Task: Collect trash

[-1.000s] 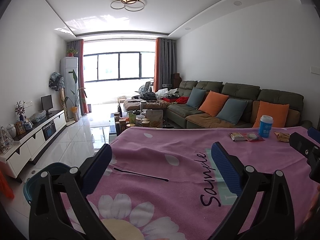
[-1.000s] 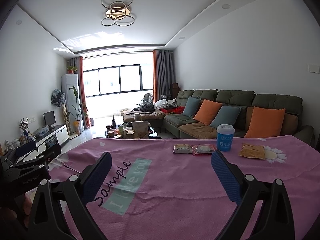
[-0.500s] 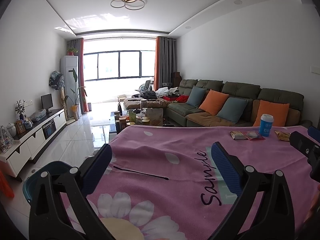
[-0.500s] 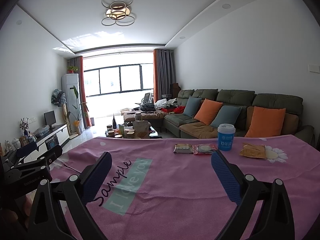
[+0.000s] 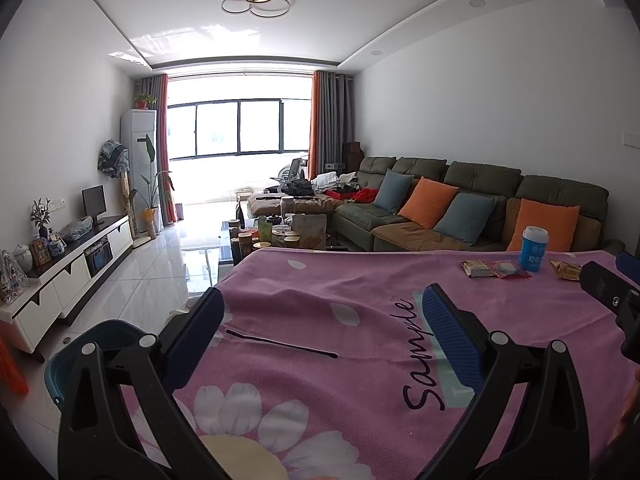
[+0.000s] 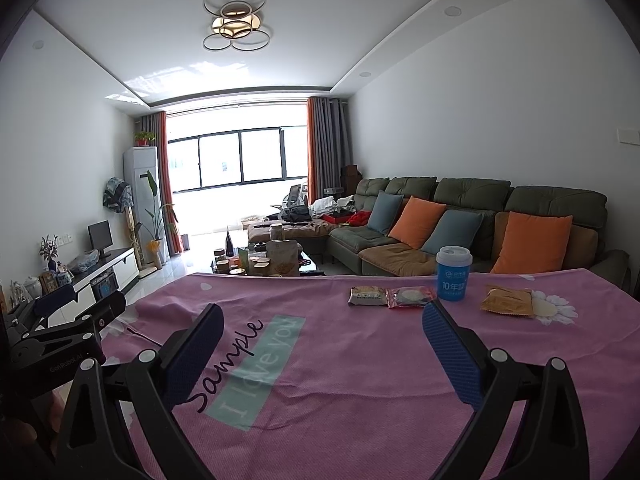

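On the pink flowered tablecloth [image 6: 360, 360], near its far edge, lie a beige snack packet [image 6: 368, 296], a red snack packet [image 6: 411, 297] and an orange-brown packet [image 6: 507, 301]. Between them stands a blue paper cup [image 6: 453, 274] with a white lid. In the left wrist view the same cup [image 5: 533, 248] and packets [image 5: 494, 269] sit at the far right. My right gripper [image 6: 322, 354] hovers open over the cloth, well short of the packets. Open too, my left gripper [image 5: 322, 338] hangs over the cloth's left part, nothing between its fingers. A teal bin [image 5: 86, 350] stands on the floor left of the table.
A green sofa [image 6: 480, 224] with orange and blue cushions runs behind the table. A coffee table [image 6: 264, 264] crowded with jars stands beyond the far edge. A white TV cabinet [image 5: 68, 264] lines the left wall. A thin black line [image 5: 280, 345] lies on the cloth.
Both views have shifted very slightly; the grippers stay open and the packets and cup have not moved.
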### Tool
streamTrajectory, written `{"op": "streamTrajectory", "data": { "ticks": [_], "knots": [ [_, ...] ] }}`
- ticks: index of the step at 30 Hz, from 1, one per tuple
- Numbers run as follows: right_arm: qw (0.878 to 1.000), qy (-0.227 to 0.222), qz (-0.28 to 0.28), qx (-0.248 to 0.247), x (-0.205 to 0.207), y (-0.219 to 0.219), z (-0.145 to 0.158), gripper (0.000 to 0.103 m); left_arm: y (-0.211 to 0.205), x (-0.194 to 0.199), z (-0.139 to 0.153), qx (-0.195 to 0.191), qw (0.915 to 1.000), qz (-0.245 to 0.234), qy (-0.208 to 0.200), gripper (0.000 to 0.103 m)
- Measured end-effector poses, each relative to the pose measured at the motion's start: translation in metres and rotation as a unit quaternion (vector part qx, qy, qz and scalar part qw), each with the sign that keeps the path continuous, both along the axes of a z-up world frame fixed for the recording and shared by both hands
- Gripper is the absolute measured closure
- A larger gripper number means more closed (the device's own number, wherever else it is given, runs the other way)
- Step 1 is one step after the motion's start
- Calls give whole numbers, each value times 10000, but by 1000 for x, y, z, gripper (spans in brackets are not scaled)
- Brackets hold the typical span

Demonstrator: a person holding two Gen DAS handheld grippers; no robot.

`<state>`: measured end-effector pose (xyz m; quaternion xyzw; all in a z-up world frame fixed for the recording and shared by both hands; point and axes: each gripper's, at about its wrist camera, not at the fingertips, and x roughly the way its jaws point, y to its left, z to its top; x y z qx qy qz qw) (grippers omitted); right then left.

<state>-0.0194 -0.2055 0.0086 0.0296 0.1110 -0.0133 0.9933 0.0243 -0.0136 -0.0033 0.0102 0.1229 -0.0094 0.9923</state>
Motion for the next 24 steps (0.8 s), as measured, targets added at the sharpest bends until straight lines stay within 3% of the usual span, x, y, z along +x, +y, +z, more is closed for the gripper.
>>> {"op": "streamTrajectory", "data": {
  "ticks": [24],
  "knots": [
    [10000,26,17,26,1,1,-2,7,1,1,-2,-9,10000,3,45,6]
  ]
}}
